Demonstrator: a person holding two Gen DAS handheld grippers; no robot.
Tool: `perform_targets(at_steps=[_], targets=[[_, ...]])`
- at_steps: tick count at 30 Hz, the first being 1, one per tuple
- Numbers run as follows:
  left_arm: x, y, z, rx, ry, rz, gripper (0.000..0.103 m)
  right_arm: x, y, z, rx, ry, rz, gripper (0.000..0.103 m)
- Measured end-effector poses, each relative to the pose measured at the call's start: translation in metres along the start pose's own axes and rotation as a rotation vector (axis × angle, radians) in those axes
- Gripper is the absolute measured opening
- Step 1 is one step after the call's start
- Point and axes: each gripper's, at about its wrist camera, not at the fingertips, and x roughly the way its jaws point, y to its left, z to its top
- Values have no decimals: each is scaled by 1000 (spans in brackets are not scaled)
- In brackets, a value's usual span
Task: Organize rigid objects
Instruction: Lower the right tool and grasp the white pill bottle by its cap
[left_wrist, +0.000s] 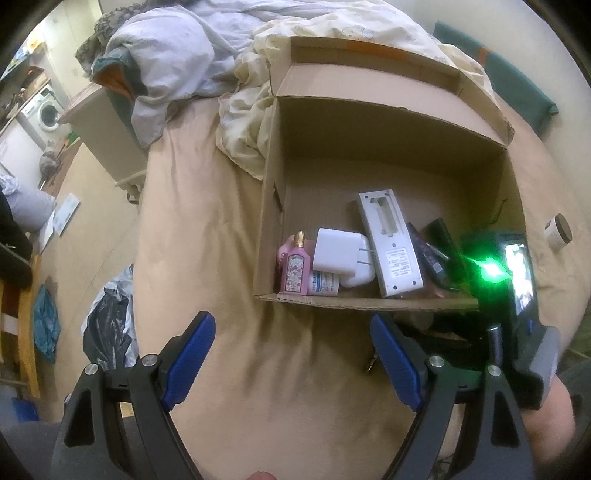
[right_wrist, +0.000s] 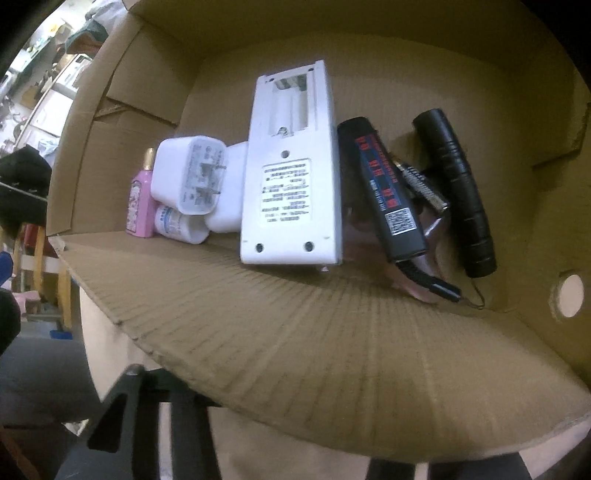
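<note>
One cardboard box (left_wrist: 388, 122) sits open on a tan bed sheet (left_wrist: 221, 369), flaps up; rumpled bedding (left_wrist: 184, 55) lies beyond its far left corner. All the sorted items lie along the box's near wall. Count, left to right: one pink perfume bottle (left_wrist: 294, 266) with a gold cap, upright against the near left corner; one small white jar (left_wrist: 324, 288) on its side; two white chargers (right_wrist: 190, 177), one stacked on the other, prongs showing on the upper; one white remote (left_wrist: 389, 240) face down, battery bay open; one black box with red print (right_wrist: 380, 192); one battery (right_wrist: 421, 186); one black flashlight (right_wrist: 456, 192) furthest right, with a cord. One round jar (left_wrist: 557, 232) sits on the sheet outside the box, to its right. Left gripper (left_wrist: 291, 354): one, blue pads wide apart, nothing between them, hovering over bare sheet just near of the box. Right gripper (left_wrist: 513, 273): body seen at the box's near right corner with a green light; its fingers are hidden below the near flap, so cannot tell whether they hold anything.
</note>
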Motion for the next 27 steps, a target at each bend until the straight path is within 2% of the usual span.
perform_targets(at_steps=[1, 12, 18, 27], targets=[[1, -1, 0, 3, -1, 4, 84, -2, -3, 0, 0, -5, -5, 28], [7, 0, -1, 9, -8, 42, 84, -14, 6, -17, -63, -44, -25, 28], [11, 5, 0, -5, 1, 56, 84, -46, 1, -33, -55, -61, -11, 28], [5, 9, 1, -23, -11, 34, 84, -98, 7, -56, -114, -91, -5, 28]])
